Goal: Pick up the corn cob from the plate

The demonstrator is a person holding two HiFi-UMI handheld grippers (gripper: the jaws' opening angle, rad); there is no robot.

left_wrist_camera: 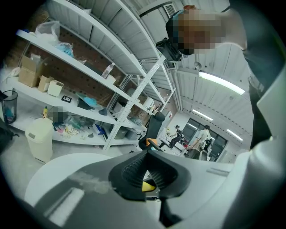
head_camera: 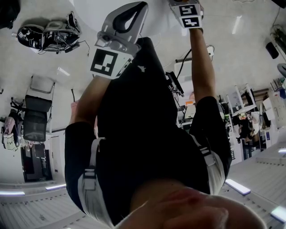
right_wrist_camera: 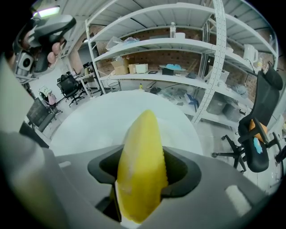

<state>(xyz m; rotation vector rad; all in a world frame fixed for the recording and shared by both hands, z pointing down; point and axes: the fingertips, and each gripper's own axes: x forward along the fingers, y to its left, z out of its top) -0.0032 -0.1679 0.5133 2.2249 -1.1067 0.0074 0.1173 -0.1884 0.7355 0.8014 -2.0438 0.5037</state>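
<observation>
The yellow corn cob (right_wrist_camera: pixel 140 147) stands between the dark pads of my right gripper (right_wrist_camera: pixel 143 171), which is shut on it, tip pointing away over the round white table (right_wrist_camera: pixel 85 129). No plate shows in any view. In the head view only the right gripper's marker cube (head_camera: pixel 189 14) appears at the top edge, on an outstretched arm. My left gripper (left_wrist_camera: pixel 148 153) has its jaw tips together with nothing between them; a small yellow bit shows through the gap behind the pads. In the head view the left gripper (head_camera: pixel 139 8) is at the top centre-left.
White metal shelves (right_wrist_camera: pixel 178 44) with boxes and clutter line the brick wall. A black office chair (right_wrist_camera: pixel 261 129) stands at the right. A white bin (left_wrist_camera: pixel 40 138) sits by the shelves (left_wrist_camera: pixel 80 67). People stand far off (left_wrist_camera: pixel 201 136). The person's dark torso (head_camera: pixel 147 147) fills the head view.
</observation>
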